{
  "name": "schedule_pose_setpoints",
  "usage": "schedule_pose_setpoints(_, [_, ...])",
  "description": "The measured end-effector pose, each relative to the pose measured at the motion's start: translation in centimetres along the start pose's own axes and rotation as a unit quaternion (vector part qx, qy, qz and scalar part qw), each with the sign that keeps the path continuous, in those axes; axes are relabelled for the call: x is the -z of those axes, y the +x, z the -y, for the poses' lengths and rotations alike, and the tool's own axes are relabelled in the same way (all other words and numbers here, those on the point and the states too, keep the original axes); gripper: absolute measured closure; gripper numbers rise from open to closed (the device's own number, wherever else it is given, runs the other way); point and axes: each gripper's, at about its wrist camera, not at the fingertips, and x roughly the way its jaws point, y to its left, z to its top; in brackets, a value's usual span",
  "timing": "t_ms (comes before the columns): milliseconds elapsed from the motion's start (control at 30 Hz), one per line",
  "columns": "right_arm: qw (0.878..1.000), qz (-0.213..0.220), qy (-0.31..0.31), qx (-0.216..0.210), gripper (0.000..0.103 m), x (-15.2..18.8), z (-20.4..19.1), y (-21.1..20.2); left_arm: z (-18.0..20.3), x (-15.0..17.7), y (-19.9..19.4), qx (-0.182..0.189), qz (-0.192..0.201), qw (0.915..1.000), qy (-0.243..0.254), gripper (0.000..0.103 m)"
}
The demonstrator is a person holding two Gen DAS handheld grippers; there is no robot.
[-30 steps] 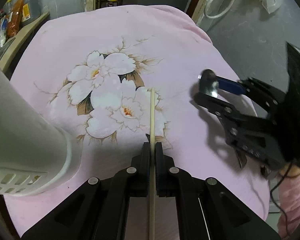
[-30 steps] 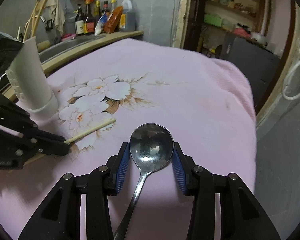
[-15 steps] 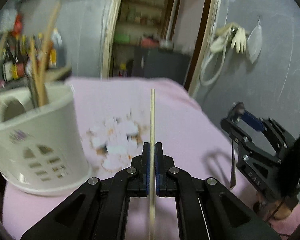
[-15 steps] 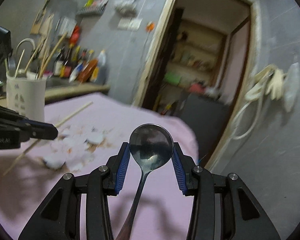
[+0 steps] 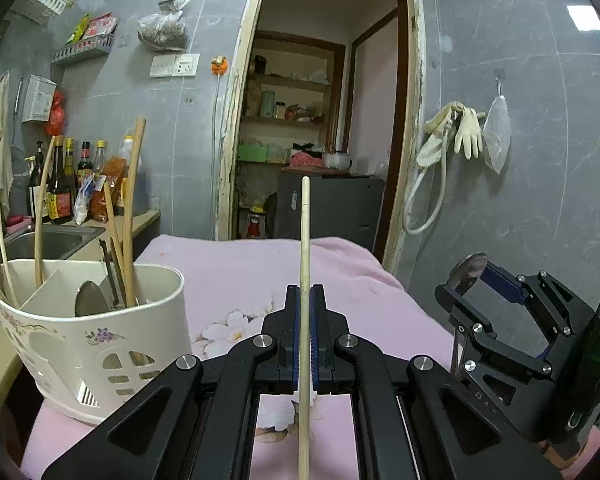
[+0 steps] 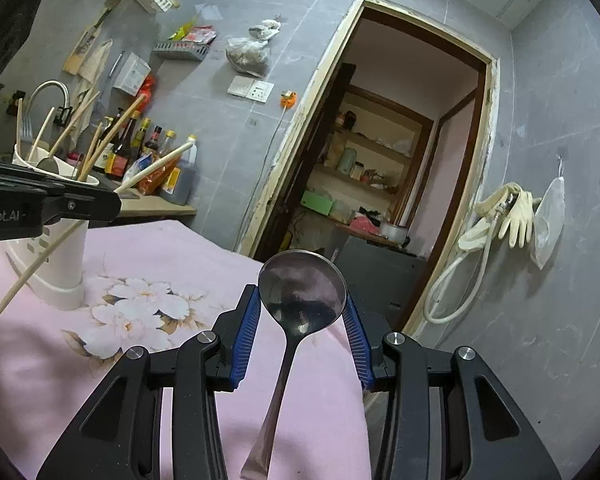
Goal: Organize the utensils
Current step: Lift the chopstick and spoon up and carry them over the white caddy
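My left gripper [image 5: 305, 300] is shut on a pale wooden chopstick [image 5: 305, 240] that points up and forward over the pink flowered cloth [image 5: 240, 264]. Left of it stands a cream utensil holder [image 5: 88, 332] with several chopsticks and a spoon inside. My right gripper [image 6: 302, 304] is shut on the bowl of a steel spoon [image 6: 302, 290], handle hanging toward the camera. In the right wrist view the left gripper [image 6: 116, 204] carries the chopstick [image 6: 100, 220] in front of the holder [image 6: 60, 264]. The right gripper [image 5: 466, 280] shows at the right of the left wrist view.
A counter with sauce bottles [image 5: 64, 192] and a steel sink [image 5: 48, 240] lies behind the holder. A doorway [image 5: 320, 140] opens beyond the table's far edge. Rubber gloves [image 5: 464, 136] and a hose hang on the grey wall at right.
Both grippers have lifted and tilted up from facing the cloth to nearly level, each carrying its utensil. The holder now stands in full view at the left.
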Motion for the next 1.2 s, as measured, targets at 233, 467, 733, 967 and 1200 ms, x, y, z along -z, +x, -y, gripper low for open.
schedule_pose_setpoints(233, [0.999,0.035,0.009,0.011,0.064,-1.3,0.4,-1.6,-0.1,-1.2,-3.1,-0.01,0.068,0.9976,0.006,0.1])
schedule_pose_setpoints(467, [0.997,0.072,0.023,0.009,0.064,-4.4,0.5,-2.9,-1.1,-2.7,-4.8,-0.037,0.122,0.9917,0.012,0.1])
schedule_pose_setpoints(733, [0.991,0.133,0.025,-0.016,0.064,-9.0,-0.9,-4.1,-4.9,-6.0,-6.9,-0.049,0.151,0.9874,-0.004,0.1])
schedule_pose_setpoints(967, [0.982,0.173,0.051,-0.063,0.064,-12.6,-2.7,-3.3,-10.0,-8.6,-9.5,-0.081,0.203,0.9756,-0.026,0.1])
schedule_pose_setpoints(1200, [0.972,0.183,0.102,-0.111,0.064,-15.4,-5.3,-0.7,-16.2,-9.2,-9.8,-0.114,0.239,0.9619,-0.065,0.1])
